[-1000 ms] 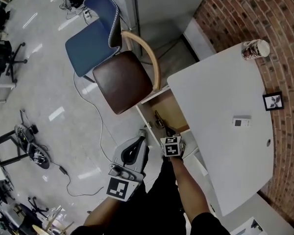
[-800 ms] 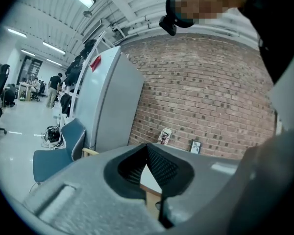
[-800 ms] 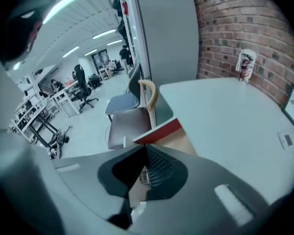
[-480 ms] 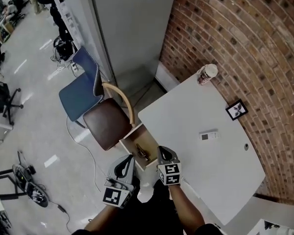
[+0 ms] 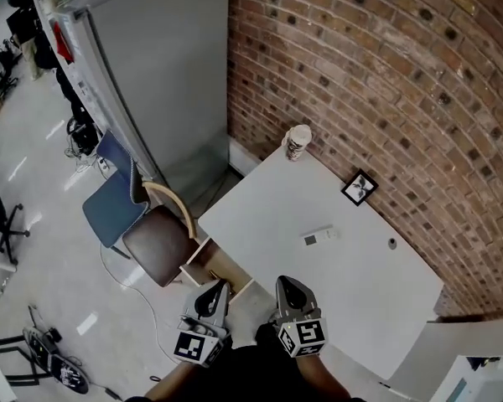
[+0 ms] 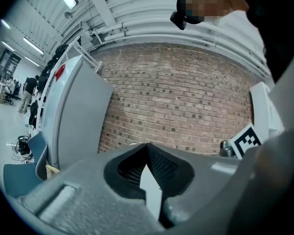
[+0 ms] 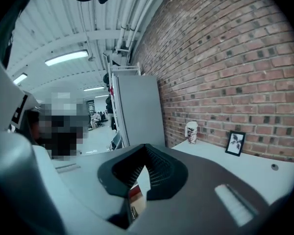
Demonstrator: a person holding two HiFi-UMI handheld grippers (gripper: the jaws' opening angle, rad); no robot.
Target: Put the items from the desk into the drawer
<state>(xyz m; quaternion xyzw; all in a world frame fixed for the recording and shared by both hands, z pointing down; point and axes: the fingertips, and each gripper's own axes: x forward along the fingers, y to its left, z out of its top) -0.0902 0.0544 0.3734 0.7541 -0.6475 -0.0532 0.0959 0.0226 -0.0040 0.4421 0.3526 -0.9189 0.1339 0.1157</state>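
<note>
My left gripper [image 5: 215,290] and right gripper [image 5: 286,284] are both closed on nothing. The remote [image 5: 318,237] lies on the desk [image 5: 360,296] at one o'clock from my right gripper. The open drawer [image 5: 211,264] is at twelve o'clock from my left gripper.

- A white desk [image 5: 352,296] stands with one long edge against a brick wall [image 5: 377,82].
- A paper cup [image 5: 298,141] stands upright at its far corner, near the wall.
- A small framed picture [image 5: 360,188] stands by the wall edge.
- A flat white device [image 5: 318,237] lies mid-desk, apart from both.
</note>
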